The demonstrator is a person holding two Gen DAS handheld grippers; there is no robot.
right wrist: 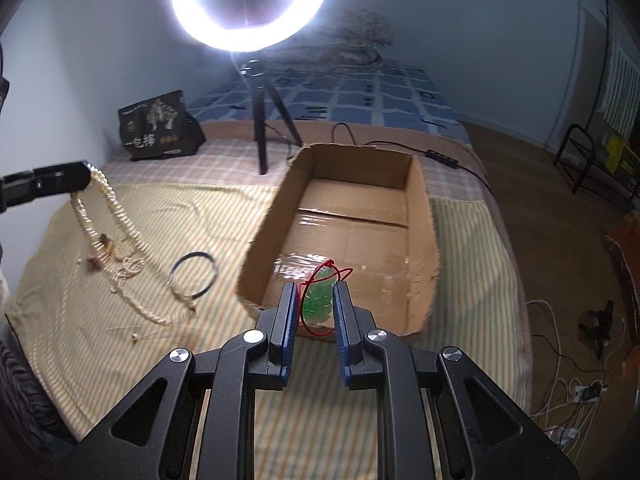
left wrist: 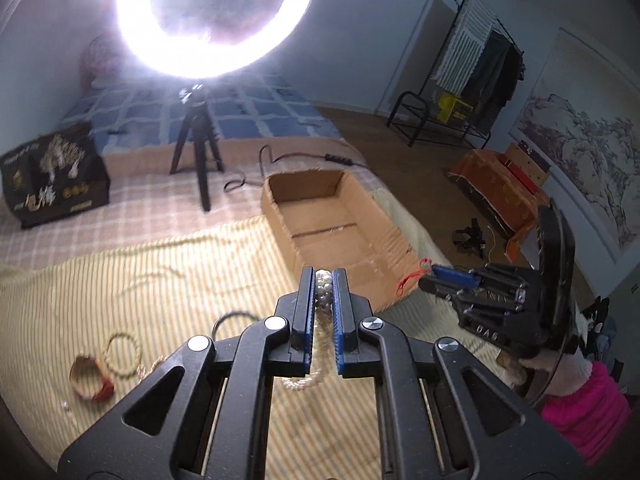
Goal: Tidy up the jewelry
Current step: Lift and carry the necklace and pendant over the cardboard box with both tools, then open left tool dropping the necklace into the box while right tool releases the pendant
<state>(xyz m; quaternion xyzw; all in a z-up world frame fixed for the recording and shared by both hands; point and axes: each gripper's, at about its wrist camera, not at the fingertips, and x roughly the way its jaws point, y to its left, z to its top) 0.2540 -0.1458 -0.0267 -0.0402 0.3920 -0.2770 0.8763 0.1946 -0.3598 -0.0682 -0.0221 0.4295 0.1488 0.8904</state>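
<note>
My left gripper (left wrist: 323,278) is shut on a white pearl necklace (left wrist: 323,300) and holds it above the striped cloth; in the right wrist view the necklace (right wrist: 116,208) hangs from the left gripper (right wrist: 82,176) down to the cloth. My right gripper (right wrist: 314,292) is shut on a green pendant (right wrist: 318,300) with a red cord, at the near edge of the open cardboard box (right wrist: 420,184). The right gripper (left wrist: 430,276) also shows in the left wrist view beside the box (left wrist: 276,200).
A dark bangle (right wrist: 194,274), a bead bracelet (left wrist: 122,354), a red-and-tan bangle (left wrist: 90,378) and small loose pieces lie on the striped cloth (right wrist: 120,360). A ring light on a tripod (right wrist: 262,120) and a black bag (right wrist: 158,126) stand behind. The bed edge drops to the floor at right.
</note>
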